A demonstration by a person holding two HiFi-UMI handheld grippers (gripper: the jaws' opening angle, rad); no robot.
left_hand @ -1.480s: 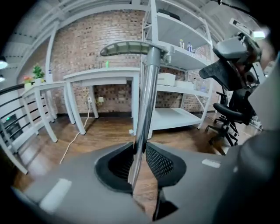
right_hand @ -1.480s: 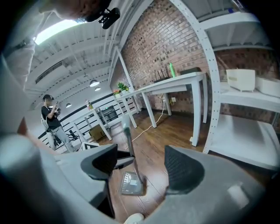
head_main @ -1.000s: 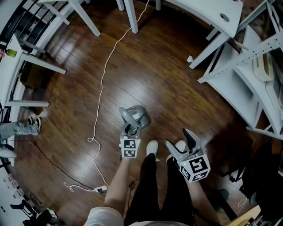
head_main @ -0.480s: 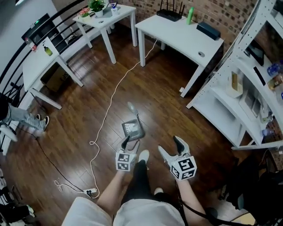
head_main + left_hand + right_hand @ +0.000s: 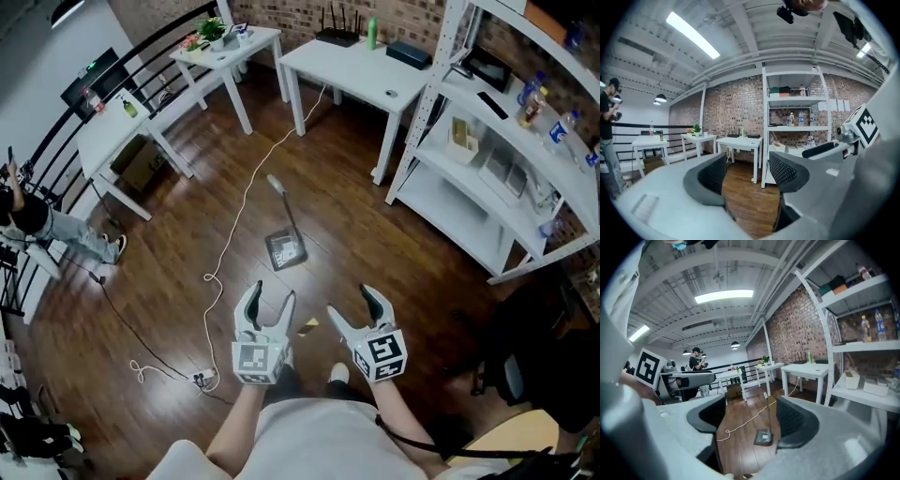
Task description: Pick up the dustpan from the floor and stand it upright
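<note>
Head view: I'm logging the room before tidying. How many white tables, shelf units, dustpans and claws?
White tables: 3
Shelf unit: 1
Dustpan: 1
Claws: 2, left claw opening with nothing in it, right claw open and empty
Total: 7

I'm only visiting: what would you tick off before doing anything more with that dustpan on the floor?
1. Dustpan stands upright, handle up: ok.
2. Left claw empty, its jaws opening: ok.
3. Right claw open, nothing between its jaws: ok.
4. Both claws apart from the dustpan: ok.
5. White cable lies clear of the dustpan: ok.
6. Dustpan steady on its base: cannot tell.
</note>
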